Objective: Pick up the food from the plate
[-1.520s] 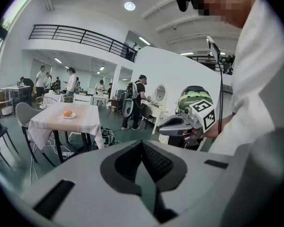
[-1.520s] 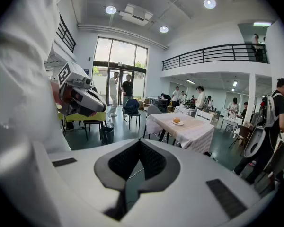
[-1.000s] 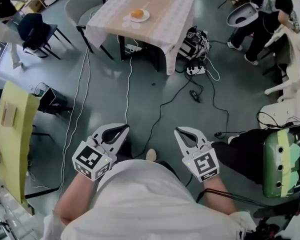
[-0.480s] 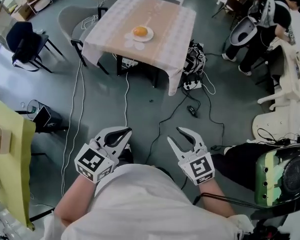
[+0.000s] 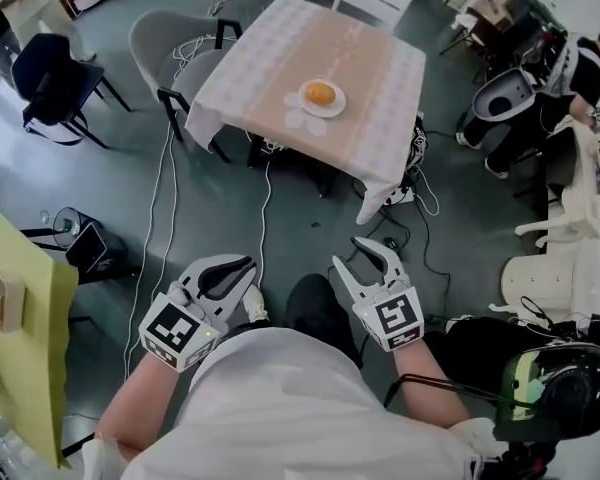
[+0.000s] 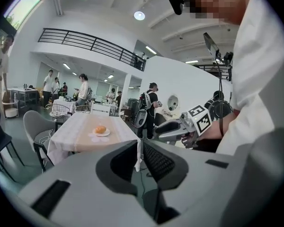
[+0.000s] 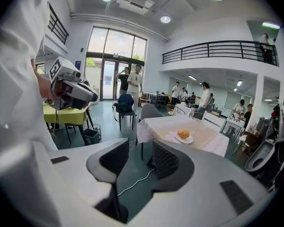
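The left gripper [image 5: 242,273] is opening a little, with nothing in it. The orange food [image 5: 320,93] sits on the white plate [image 5: 339,104] on the table [image 5: 365,53] — far ahead. The right gripper [image 5: 350,255] is opening wider — empty too.

Closer in, jaws parting
The table [image 5: 270,63] looms nearer; left gripper [image 5: 250,265] and right gripper [image 5: 348,252], both empty, are opening their jaws.

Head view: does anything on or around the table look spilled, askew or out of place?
Nothing spilled: the food sits on its plate on the table. Only loose cables trail across the floor beside it.
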